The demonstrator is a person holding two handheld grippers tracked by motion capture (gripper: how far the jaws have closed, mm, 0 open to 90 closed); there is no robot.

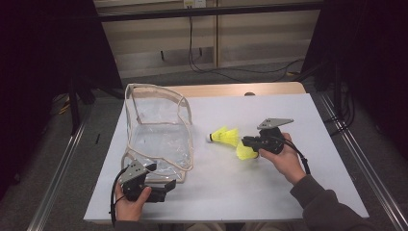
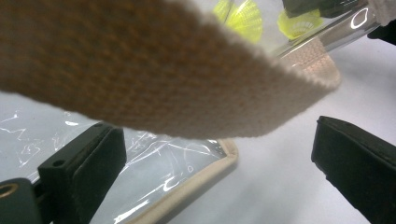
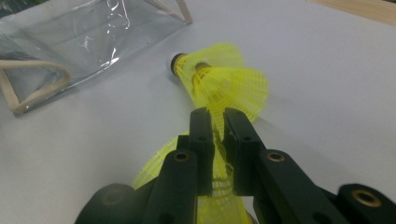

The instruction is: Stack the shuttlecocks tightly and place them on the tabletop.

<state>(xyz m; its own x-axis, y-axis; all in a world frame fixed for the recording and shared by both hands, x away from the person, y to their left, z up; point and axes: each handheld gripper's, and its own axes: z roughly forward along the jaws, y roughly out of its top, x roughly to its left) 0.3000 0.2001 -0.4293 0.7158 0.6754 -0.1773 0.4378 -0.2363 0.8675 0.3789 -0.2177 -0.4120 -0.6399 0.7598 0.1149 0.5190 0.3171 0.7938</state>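
A clear plastic bag (image 1: 159, 130) trimmed in beige webbing stands on the left of the white table (image 1: 216, 197). My left gripper (image 1: 166, 186) is open at the bag's near corner. In the left gripper view the beige strap (image 2: 140, 70) crosses close above the jaws, and the bag's beige edge (image 2: 205, 182) lies between them (image 2: 219, 158). My right gripper (image 1: 246, 142) is shut on the net skirt of a yellow shuttlecock (image 3: 217, 186). A second yellow shuttlecock (image 1: 225, 135) lies on the table just ahead of it, its cork (image 3: 175, 63) pointing toward the bag.
The table's wooden far edge (image 1: 240, 89) shows beyond the white sheet. Metal rails (image 1: 62, 163) run along both sides at floor level, and cables (image 1: 202, 67) trail on the floor behind. Bare white surface lies in front of and to the right of the shuttlecocks.
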